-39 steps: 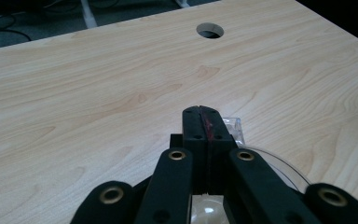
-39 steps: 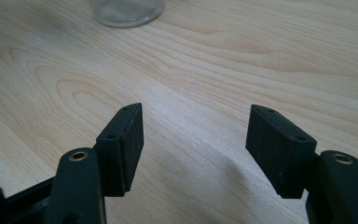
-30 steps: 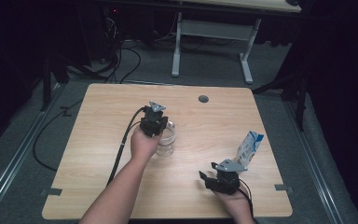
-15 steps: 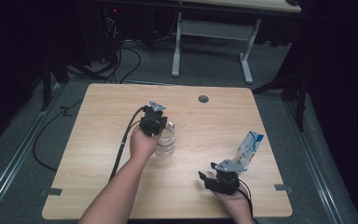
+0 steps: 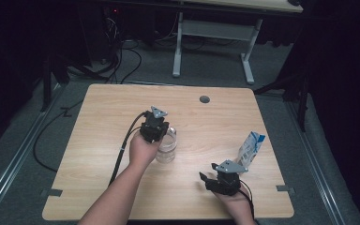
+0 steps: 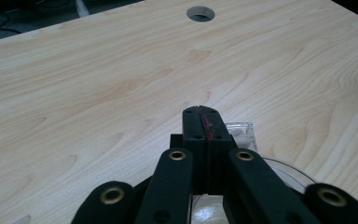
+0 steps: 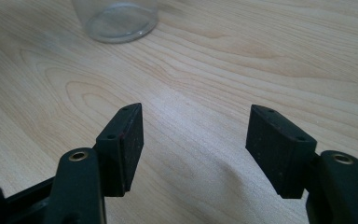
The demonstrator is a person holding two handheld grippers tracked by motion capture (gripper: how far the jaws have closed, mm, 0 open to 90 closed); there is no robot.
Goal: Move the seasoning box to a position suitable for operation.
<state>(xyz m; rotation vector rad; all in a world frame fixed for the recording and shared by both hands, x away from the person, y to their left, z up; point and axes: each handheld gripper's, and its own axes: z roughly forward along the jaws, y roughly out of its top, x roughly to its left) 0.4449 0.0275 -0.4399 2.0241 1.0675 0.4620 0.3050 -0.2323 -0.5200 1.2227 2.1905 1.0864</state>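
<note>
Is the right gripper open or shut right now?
Open. The right gripper shows its two black jaws standing well apart over bare table, nothing between them.

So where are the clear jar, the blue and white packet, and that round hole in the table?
clear jar (image 5: 167, 149), high view, on its glass side.
blue and white packet (image 5: 251, 146), high view, on its front face.
round hole (image 5: 204, 99), high view, on its dark centre.

Black tongs (image 5: 156, 135) w/ brass-ringed screw holes, grey triangular top plates, black cables.

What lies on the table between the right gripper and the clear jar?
Nothing: in the right gripper view, only bare wooden table stretches from the open right gripper to the clear jar.
</note>
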